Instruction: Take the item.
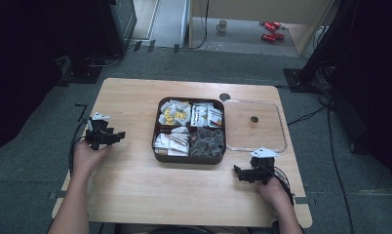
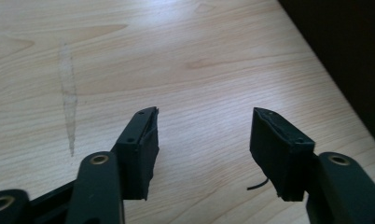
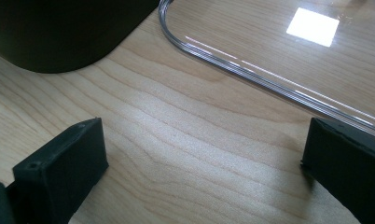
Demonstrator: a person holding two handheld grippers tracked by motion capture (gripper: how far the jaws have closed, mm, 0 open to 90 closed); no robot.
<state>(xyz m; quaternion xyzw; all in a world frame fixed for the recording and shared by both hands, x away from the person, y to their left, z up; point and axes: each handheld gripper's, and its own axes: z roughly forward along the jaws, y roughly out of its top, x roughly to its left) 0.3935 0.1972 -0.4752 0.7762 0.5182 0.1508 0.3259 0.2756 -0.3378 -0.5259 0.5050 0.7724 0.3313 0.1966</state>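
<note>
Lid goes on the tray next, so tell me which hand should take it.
Right. The right gripper sits just below the clear lid, jaws open and empty; the left gripper is across the tray.

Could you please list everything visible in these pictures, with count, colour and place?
table: one, light wood, centre of the high view
tray: one, dark brown, four compartments, mid-table
yellow-and-white packets: several, far-left compartment
white packets: several, with red and black print, far-right compartment
pale packets: several, near-left compartment
dark pieces: many, brownish, near-right compartment
lid: one, clear, flat on the table right of the tray
mug: one, pale, on the floor beyond
left gripper: one, black, jaws open, nothing between
right gripper: one, black, jaws open, nothing between
</note>
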